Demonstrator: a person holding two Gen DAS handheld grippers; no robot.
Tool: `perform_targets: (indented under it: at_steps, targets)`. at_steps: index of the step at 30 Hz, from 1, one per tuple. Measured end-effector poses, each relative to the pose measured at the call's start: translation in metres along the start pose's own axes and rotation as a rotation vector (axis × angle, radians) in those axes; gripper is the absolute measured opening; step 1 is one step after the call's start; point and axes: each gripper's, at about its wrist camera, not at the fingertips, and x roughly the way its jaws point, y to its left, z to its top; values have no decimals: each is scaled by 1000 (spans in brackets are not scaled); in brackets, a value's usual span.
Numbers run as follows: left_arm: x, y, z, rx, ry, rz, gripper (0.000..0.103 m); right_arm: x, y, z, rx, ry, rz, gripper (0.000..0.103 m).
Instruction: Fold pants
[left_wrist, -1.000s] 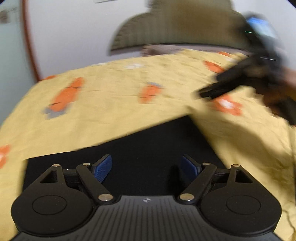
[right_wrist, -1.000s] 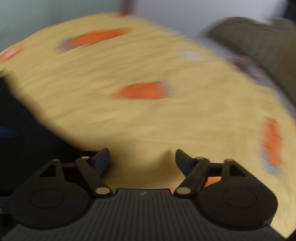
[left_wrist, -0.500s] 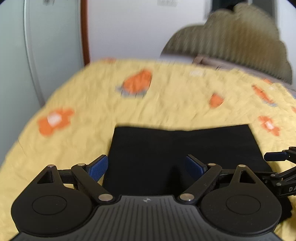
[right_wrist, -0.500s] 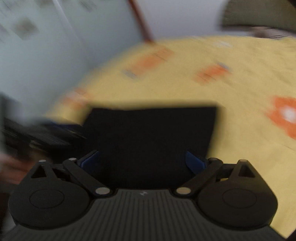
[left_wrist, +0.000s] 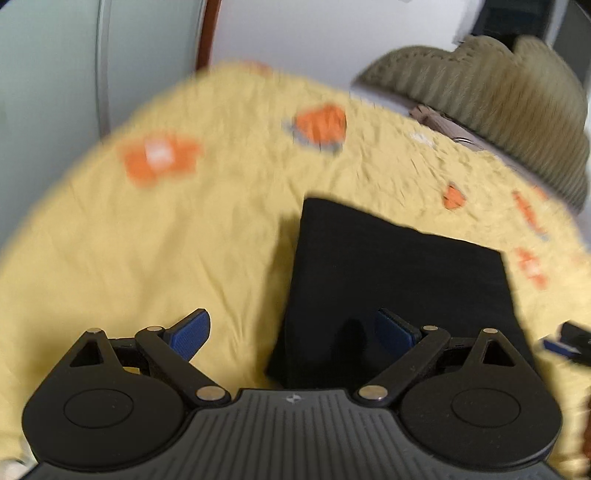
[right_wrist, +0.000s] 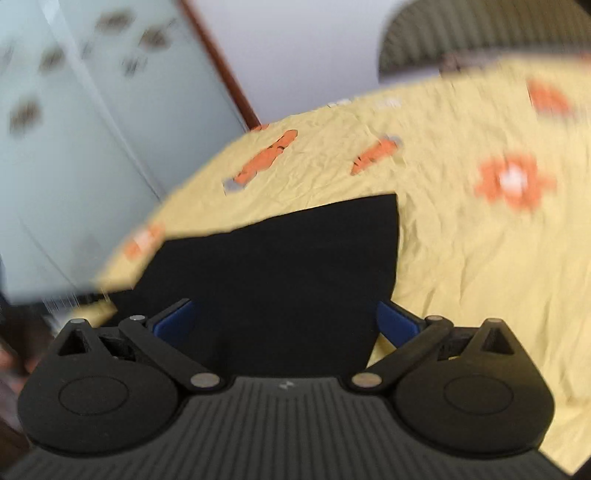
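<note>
- Currently both jaws gape wide, gripping nothing: left gripper (left_wrist: 291, 332), right gripper (right_wrist: 286, 319).
- Pants (left_wrist: 399, 280) lie as a folded black rectangle on the yellow bedspread (left_wrist: 147, 236).
- I judge: pinch near corners evenly, fold away squarely.

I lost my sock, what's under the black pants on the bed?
The folded black pants lie flat on the wrinkled yellow bedsheet with orange prints. Whatever might sit beneath them is covered by the fabric, so a sock cannot be ruled out.

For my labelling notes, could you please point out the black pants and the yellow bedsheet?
black pants (left_wrist: 399, 280): left wrist view, middle of the folded fabric.
yellow bedsheet (right_wrist: 480, 258): right wrist view, bare wrinkled area right of the pants.
</note>
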Motion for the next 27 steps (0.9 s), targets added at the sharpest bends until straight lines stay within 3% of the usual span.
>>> perform_targets:
  at_steps: [3,5,7,8,13,19,22,27]
  targets:
    - [4,26,-1,-138,48,-84,96,-7,-26,4,173,-8,26,103]
    - [0,36,-5,-191,25,-91,96,-13,-22,2,166,-31,90,103]
    - [-8,39,-9,-208,-14,-88,96,-14,2,8,30,-29,127,103]
    - [-12,40,-11,-212,-28,-81,96,-14,25,7,-79,-29,104,103]
    - [-36,49,-17,-245,-114,31,96,13,155,-31,-685,-91,-181,103]
    - [-50,71,-25,-268,-123,65,96,66,233,-92,-1173,-105,-279,103]
    - [-49,79,-29,-281,-113,49,96,78,249,-114,-1315,-125,-340,103]
    - [-44,83,-32,-282,-104,17,96,112,254,-129,-1416,-89,-449,103]
